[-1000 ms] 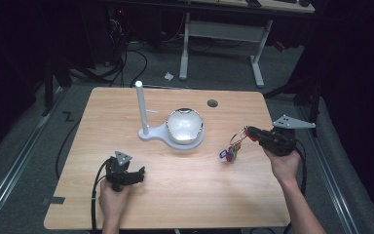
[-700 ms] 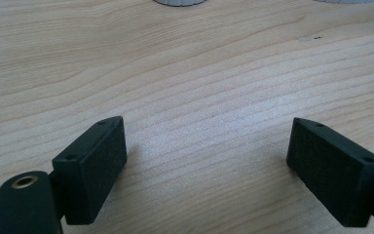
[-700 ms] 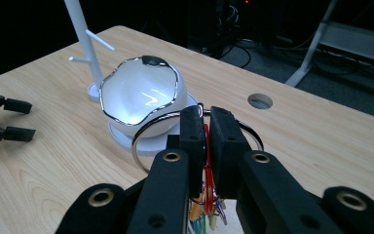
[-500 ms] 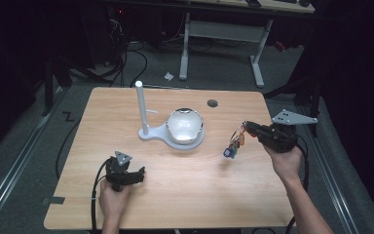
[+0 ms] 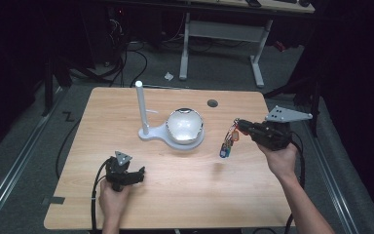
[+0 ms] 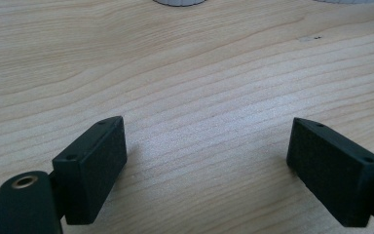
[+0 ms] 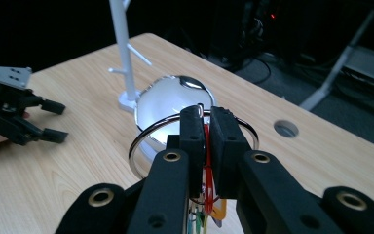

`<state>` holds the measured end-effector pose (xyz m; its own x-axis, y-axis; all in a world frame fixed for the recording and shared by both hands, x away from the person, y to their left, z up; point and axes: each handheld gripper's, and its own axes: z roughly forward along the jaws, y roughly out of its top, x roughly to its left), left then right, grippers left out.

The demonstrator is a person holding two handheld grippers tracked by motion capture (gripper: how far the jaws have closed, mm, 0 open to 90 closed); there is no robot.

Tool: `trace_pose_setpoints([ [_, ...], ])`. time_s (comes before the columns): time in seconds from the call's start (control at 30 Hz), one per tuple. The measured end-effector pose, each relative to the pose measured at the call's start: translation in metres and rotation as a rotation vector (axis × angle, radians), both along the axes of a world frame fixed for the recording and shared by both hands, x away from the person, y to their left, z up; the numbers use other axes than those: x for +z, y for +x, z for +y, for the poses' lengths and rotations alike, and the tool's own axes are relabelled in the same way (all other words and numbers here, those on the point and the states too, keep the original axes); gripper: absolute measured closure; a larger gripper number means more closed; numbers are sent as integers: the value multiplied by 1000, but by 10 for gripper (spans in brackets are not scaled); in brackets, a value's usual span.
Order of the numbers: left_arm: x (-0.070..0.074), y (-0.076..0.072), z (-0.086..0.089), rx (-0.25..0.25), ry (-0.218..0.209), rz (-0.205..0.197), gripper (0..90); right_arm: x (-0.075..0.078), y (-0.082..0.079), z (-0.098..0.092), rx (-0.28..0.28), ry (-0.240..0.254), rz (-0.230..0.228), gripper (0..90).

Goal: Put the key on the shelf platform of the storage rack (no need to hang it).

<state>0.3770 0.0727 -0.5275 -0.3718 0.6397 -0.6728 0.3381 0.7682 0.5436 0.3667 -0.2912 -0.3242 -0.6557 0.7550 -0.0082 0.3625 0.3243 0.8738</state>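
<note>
the right tongs (image 5: pixel 238 127) are pressed together on a metal key ring (image 7: pixel 148 134), the pads pinching a red loop (image 7: pixel 207 161) that hangs on it; in the right gripper view the ring curves out to both sides of the closed jaws. in the high view the bunch of small coloured tags (image 5: pixel 228 144) dangles below the tips, clear of the wooden surface (image 5: pixel 175 195), between the right hand (image 5: pixel 281 161) and the white stand (image 5: pixel 148 132). just beyond the ring sits a shiny silver dome (image 5: pixel 185 125) on the stand's round base, with a thin white post (image 5: pixel 140 105) rising upright beside it, small pegs sticking out from its side.

the left tongs (image 5: pixel 135 174) are spread wide with nothing between them, resting low at the near left part of the surface; the left gripper view shows bare wood grain between the two black pads (image 6: pixel 95 163). the left hand (image 5: pixel 113 201) grips them from below. a round hole (image 5: pixel 212 103) sits in the surface towards the far edge.
</note>
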Motion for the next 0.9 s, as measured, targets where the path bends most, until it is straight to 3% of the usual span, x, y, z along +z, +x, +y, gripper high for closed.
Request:
trace_pose_setpoints([
  [0.27, 0, 0, 0, -1, 1, -1, 150, -3, 5, 10, 49, 59, -4, 855],
  [0.63, 0, 0, 0, -1, 2, -1, 150, 18, 20, 33, 87, 25, -25, 855],
  [0.9, 0, 0, 0, -1, 1, 0, 150, 25, 34, 46, 109, 27, -16, 855],
])
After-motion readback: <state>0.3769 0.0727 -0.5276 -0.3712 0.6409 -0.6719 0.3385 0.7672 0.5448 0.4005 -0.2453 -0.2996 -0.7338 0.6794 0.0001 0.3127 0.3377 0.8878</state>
